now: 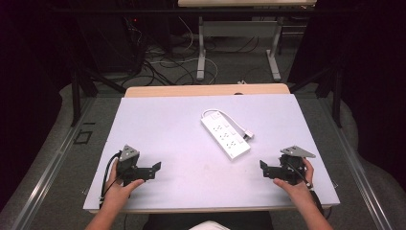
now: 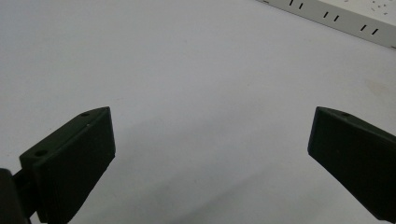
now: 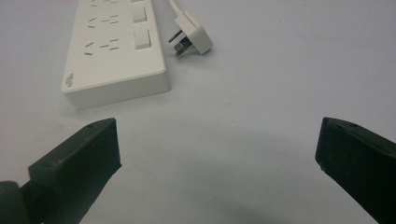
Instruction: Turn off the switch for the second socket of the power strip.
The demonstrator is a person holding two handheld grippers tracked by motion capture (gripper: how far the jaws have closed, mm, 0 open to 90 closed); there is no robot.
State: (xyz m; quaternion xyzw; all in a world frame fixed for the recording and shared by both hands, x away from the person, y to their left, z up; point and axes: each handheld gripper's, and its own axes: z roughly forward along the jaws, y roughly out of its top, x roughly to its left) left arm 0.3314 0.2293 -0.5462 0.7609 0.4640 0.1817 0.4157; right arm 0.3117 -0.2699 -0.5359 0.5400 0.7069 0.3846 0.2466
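A white power strip (image 1: pixel 225 136) lies slantwise in the middle of the white table (image 1: pixel 158 129), its short cable looping back to a white plug (image 1: pixel 247 134) beside it. In the right gripper view the power strip (image 3: pixel 112 51) and its plug (image 3: pixel 194 37) lie just ahead of the wide-apart jaws. My left gripper (image 1: pixel 155 170) rests near the front left of the table, open and empty, pointing right. My right gripper (image 1: pixel 264 168) rests at the front right, open and empty, pointing left. The left gripper view catches the power strip's edge (image 2: pixel 345 18) at top right.
Beyond the table's far edge is a grey floor with tangled cables (image 1: pixel 163 67) and the legs of another table (image 1: pixel 201 52). Dark curtains close both sides.
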